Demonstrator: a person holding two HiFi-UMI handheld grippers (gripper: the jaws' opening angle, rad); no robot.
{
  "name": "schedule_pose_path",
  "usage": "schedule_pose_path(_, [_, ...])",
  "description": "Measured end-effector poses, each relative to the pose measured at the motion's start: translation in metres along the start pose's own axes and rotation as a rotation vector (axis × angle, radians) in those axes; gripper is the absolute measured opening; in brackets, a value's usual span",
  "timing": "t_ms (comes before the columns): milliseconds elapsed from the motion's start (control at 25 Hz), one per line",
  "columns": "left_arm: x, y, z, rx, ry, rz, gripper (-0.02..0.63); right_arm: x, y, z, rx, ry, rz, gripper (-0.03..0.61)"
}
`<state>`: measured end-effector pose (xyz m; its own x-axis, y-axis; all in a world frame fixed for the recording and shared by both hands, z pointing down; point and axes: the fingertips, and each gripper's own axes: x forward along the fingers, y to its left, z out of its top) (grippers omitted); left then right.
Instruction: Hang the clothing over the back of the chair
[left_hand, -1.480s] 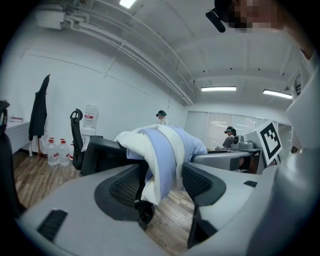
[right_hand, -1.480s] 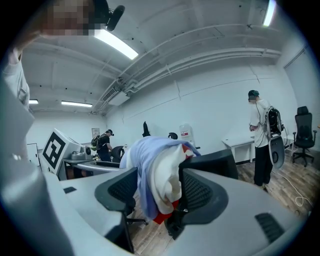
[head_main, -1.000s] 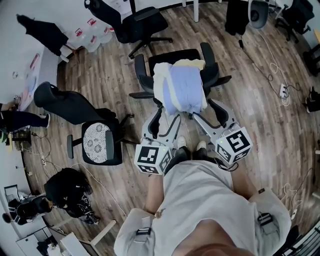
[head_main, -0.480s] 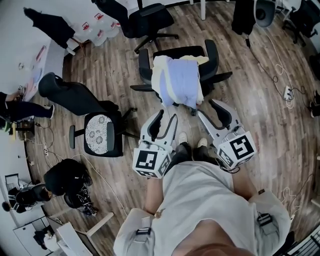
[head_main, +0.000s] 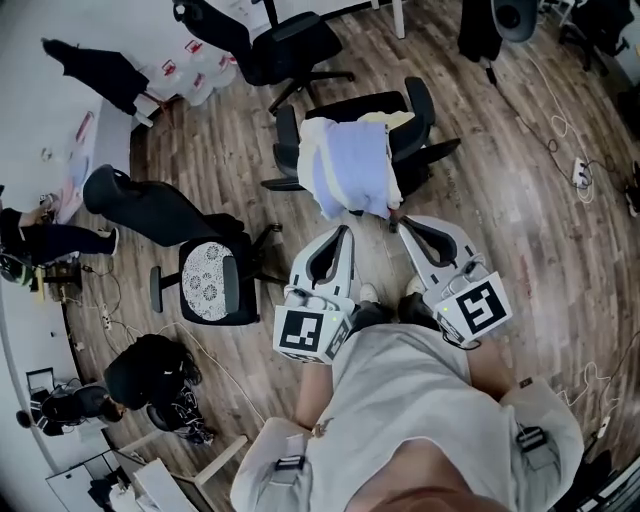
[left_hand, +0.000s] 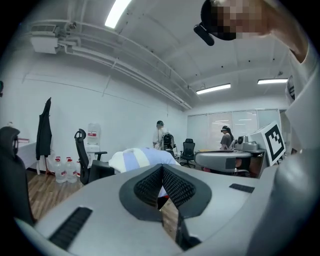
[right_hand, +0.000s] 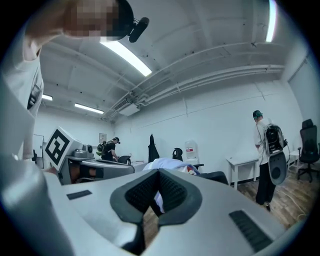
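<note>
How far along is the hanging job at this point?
Done: the pale blue and cream cloth garment lies draped over the back of the black office chair. In hand: nothing; the left tongs and right tongs have just closed, empty, clear of the garment. Left: apparently nothing, unless the drape needs straightening.

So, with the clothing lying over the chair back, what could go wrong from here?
The clothing lies bunched on the chair, a long part hanging toward the person, so it might slide off. The left tool and right tool have just been closing, with nothing between them, close to that hanging edge; a careless move could snag it or push the chair.
</note>
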<state>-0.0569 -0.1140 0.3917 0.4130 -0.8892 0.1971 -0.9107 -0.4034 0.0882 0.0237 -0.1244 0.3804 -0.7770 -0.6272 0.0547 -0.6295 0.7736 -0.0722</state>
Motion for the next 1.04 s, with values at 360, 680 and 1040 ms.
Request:
schedule_pose_path(360, [0.013, -0.006, 0.004, 0.015, -0.005, -0.151, 0.018, 0.004, -0.004, -0.002, -0.05, 0.036, -0.095, 0.02])
schedule_pose_path(680, [0.018, 0.001, 0.002, 0.009, -0.001, -0.207, 0.018, 0.012, -0.007, -0.008, -0.041, 0.069, -0.155, 0.02])
schedule_pose_path(1040, [0.026, 0.003, 0.003, 0.009, 0.016, -0.238, 0.018, 0.015, -0.013, -0.009, -0.036, 0.098, -0.185, 0.021])
